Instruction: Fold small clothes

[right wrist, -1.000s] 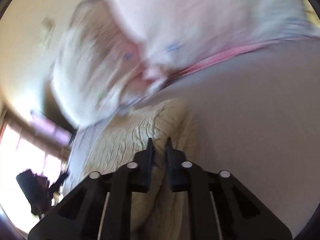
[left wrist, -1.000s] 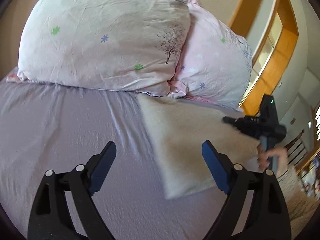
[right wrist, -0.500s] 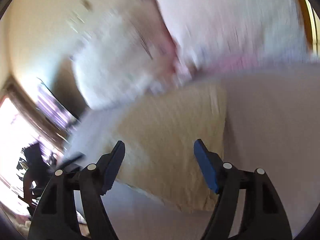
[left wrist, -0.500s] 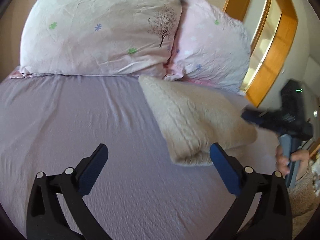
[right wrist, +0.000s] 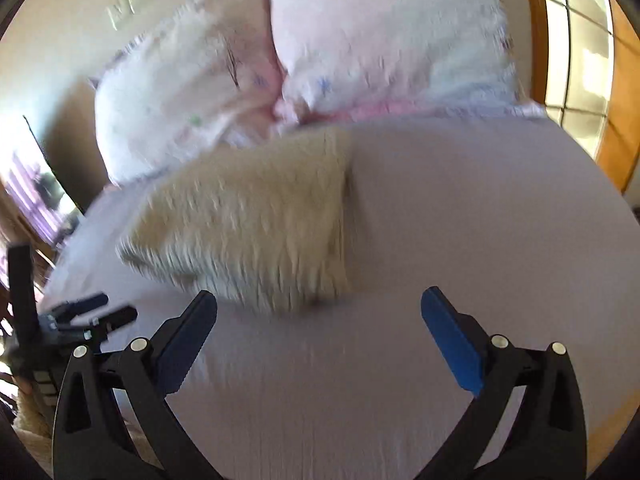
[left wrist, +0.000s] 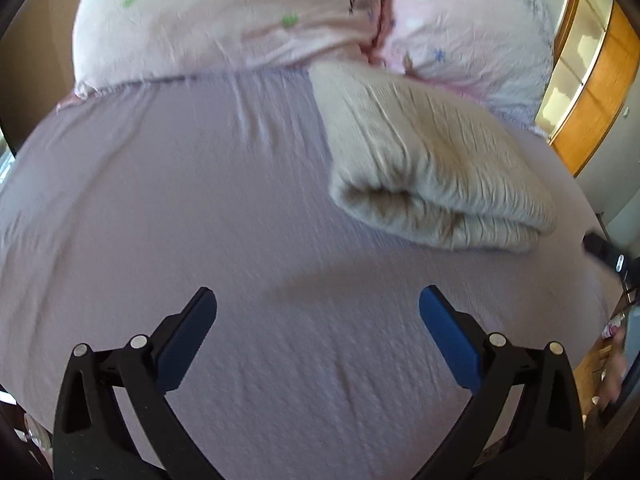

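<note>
Fold looks done on this piece: the cream knit garment point(left wrist: 432, 168) lies as a compact bundle on the bed point(left wrist: 200, 208), its far end touching the pillows point(left wrist: 248, 16), its rolled edge facing you. Judgement: you're between items, so next you either square up that loose front edge or go for another garment, and none is in view. Your left gripper point(left wrist: 318, 320) hovers over bare sheet near the bundle, jaws wide, holding nothing. Your right gripper point(right wrist: 318, 320) hangs just short of the bundle's near edge, jaws wide too, empty. Both views are motion-blurred.
</note>
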Demonstrator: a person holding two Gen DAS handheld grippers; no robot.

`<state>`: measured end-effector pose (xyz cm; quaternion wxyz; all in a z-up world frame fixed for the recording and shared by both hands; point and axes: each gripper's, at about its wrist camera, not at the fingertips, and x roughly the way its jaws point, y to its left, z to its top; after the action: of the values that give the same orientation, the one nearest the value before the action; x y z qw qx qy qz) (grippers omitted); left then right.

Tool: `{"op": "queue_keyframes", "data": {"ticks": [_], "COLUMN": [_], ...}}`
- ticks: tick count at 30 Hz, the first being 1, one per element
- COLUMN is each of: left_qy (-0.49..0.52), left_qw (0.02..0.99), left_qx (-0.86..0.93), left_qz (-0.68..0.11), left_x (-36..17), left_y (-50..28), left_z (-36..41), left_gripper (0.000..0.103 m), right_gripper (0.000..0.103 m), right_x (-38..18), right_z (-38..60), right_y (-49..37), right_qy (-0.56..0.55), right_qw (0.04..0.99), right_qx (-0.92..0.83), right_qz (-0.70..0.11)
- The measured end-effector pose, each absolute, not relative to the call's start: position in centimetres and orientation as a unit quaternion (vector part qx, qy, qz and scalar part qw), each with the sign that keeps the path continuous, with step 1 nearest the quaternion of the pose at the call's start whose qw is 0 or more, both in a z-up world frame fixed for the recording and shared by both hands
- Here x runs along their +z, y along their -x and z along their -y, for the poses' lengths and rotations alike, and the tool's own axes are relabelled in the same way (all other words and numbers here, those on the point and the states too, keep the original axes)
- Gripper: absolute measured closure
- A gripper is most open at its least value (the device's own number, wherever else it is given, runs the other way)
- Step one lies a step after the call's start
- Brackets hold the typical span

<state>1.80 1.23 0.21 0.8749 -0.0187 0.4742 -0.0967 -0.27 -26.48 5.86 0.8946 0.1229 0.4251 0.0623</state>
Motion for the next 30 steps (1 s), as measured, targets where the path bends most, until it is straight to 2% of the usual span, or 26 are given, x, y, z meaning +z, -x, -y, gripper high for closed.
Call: {"op": "queue_keyframes", "data": {"ticks": [7,11,30], "left_qy": [-0.041,-0.031,-0.04], "left_qw": [0.872,0.876,0.874], "left_qx": [-0.057,-0.045,-0.062], "left_qz": [-0.484,-0.48,-0.48], "left_x": [-0.9,-0.9,-0.9], "left_y": [-1.9,-1.9,-2.2], "left_z": [1.4,1.4,1.3], "left_gripper": [0.002,0.002,0.002], "right_gripper": [0.001,0.001,0.001], "right_x": [2.5,1.5,1.9], "right_z": [21.6,20.2,19.7], "right_y": [0.9,0.3,0.7], "right_qy": [-0.043,-0.009,-0.018], "right_qw": [0.893,0.893,0.889], "right_qx": [0.057,0.033,0.013], "right_qz": [-0.444,-0.45,-0.458]}}
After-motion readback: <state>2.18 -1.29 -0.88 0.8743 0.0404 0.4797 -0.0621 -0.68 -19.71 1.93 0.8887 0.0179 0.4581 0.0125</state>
